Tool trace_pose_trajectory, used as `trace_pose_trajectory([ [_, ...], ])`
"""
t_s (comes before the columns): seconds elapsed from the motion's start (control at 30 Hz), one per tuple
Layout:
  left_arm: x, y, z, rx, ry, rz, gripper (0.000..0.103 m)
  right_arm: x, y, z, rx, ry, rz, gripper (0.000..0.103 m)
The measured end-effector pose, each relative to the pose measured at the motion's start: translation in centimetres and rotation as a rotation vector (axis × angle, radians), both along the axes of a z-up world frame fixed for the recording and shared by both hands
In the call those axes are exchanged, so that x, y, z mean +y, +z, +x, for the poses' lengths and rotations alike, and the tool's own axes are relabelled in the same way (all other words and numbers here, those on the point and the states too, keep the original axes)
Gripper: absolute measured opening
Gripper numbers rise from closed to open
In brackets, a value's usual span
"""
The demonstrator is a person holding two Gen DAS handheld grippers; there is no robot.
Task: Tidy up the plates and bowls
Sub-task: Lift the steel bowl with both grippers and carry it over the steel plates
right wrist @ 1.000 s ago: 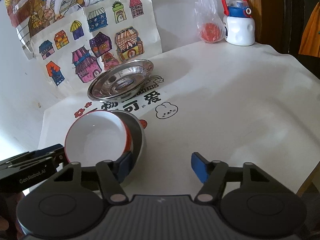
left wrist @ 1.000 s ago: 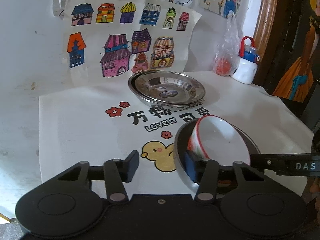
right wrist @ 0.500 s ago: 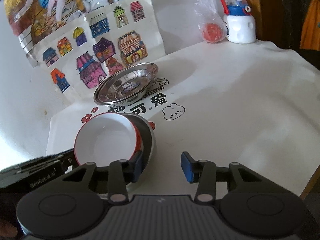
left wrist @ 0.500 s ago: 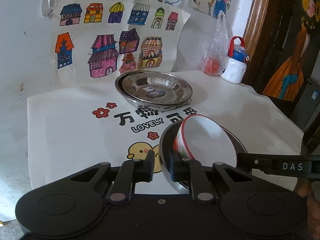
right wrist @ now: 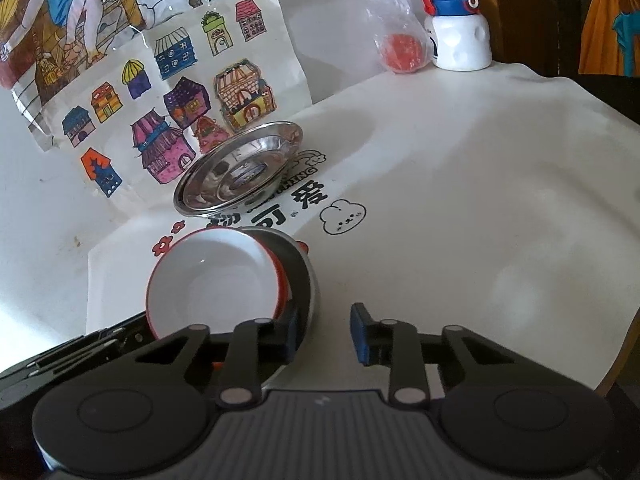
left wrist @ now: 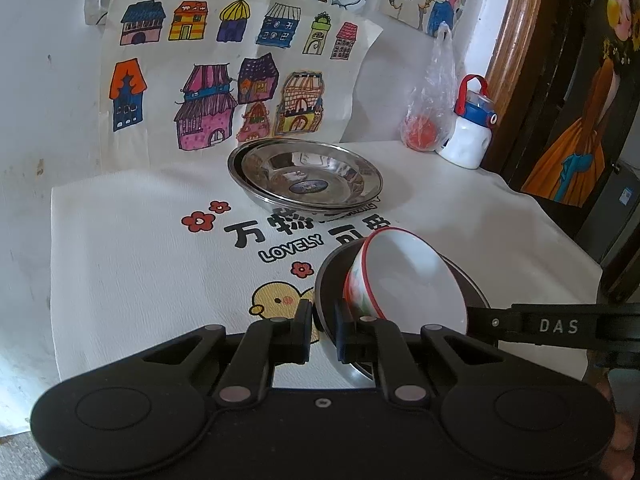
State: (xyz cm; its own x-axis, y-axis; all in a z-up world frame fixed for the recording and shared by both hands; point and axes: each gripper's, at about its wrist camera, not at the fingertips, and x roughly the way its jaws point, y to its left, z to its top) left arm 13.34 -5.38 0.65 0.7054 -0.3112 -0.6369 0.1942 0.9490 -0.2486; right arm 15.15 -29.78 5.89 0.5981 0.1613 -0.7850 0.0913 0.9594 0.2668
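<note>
Table, mid-sort: L gripper [left wrist: 320, 330] pinches the steel bowl [left wrist: 326, 300] rim at 5 o'clock; the white bowl [left wrist: 404, 276] sits tilted inside. R gripper [right wrist: 324, 332], jaws just closing, gap left, nothing gripped yet. Plates [left wrist: 304, 176] already stacked at 12. Bowls appear left to place.
</note>
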Motion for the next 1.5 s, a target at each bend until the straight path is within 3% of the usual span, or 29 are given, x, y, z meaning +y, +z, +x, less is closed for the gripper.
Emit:
trace_pose_trajectory([
  [0.07,0.1,0.0,0.1,0.003,0.001,-0.005,0.012,0.6,0.2,0.0,-0.005,0.007,-0.010,0.013],
  [1.5,0.3,-0.2,-0.1,0.024,0.049,-0.071,0.008,-0.3,-0.5,-1.0,-0.036,-0.061,0.092,0.012],
])
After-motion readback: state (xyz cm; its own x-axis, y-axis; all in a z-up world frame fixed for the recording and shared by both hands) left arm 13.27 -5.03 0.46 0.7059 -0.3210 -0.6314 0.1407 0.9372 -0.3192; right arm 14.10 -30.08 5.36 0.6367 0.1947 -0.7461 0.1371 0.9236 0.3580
